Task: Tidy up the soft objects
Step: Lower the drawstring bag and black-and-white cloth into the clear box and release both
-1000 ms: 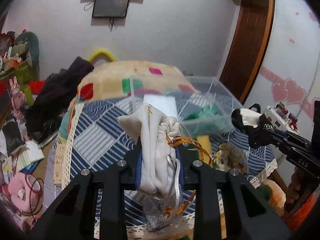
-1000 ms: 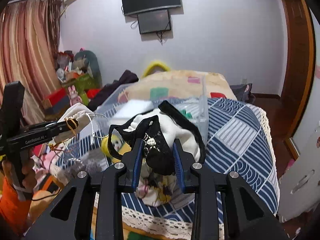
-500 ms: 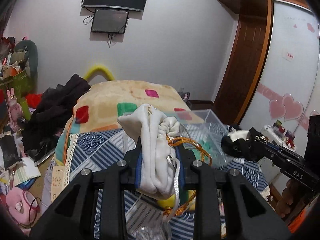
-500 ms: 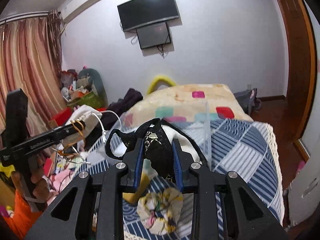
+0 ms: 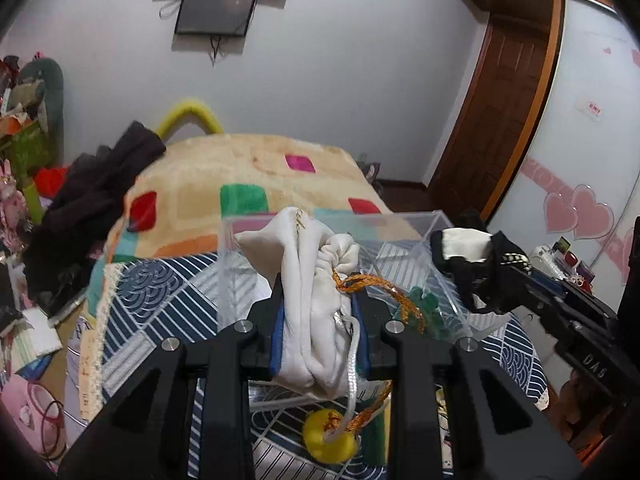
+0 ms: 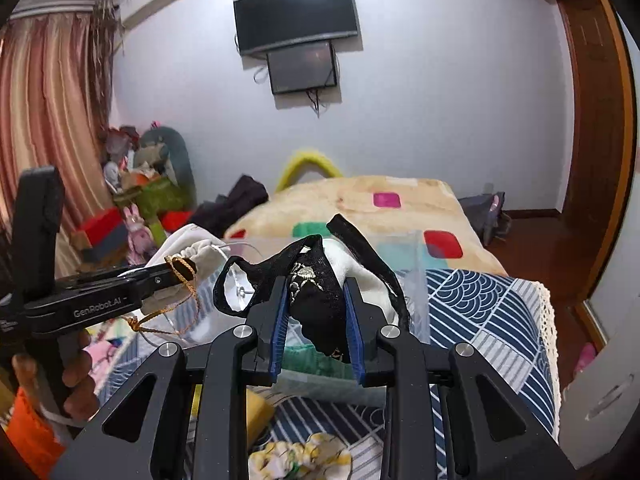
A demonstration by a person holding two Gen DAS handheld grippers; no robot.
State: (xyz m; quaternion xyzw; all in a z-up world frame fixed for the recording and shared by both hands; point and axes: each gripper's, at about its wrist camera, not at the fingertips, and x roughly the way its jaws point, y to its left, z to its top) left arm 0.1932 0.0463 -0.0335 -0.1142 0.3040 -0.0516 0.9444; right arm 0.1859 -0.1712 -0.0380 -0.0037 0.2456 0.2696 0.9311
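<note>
My left gripper (image 5: 318, 300) is shut on a white drawstring pouch (image 5: 308, 280) with orange cord, held above the near edge of a clear plastic box (image 5: 404, 224) on the bed. My right gripper (image 6: 316, 300) is shut on a black and white lace garment (image 6: 320, 280), held over the same clear box (image 6: 416, 264). The right gripper with its garment shows at the right of the left wrist view (image 5: 472, 264). The left gripper with the pouch shows at the left of the right wrist view (image 6: 180, 272). A green soft item (image 5: 420, 304) lies inside the box.
The bed has a blue patterned sheet (image 6: 480, 312) and a beige blanket with coloured squares (image 5: 240, 176). A yellow item (image 5: 330, 436) and a floral scrunchie (image 6: 296, 456) lie on the sheet near me. Dark clothes (image 5: 92, 196) pile at the left. Clutter covers the floor on the left.
Both grippers have risen and moved forward over the clear box, each still holding its item. The scrunchie and yellow item have dropped lower in view.
</note>
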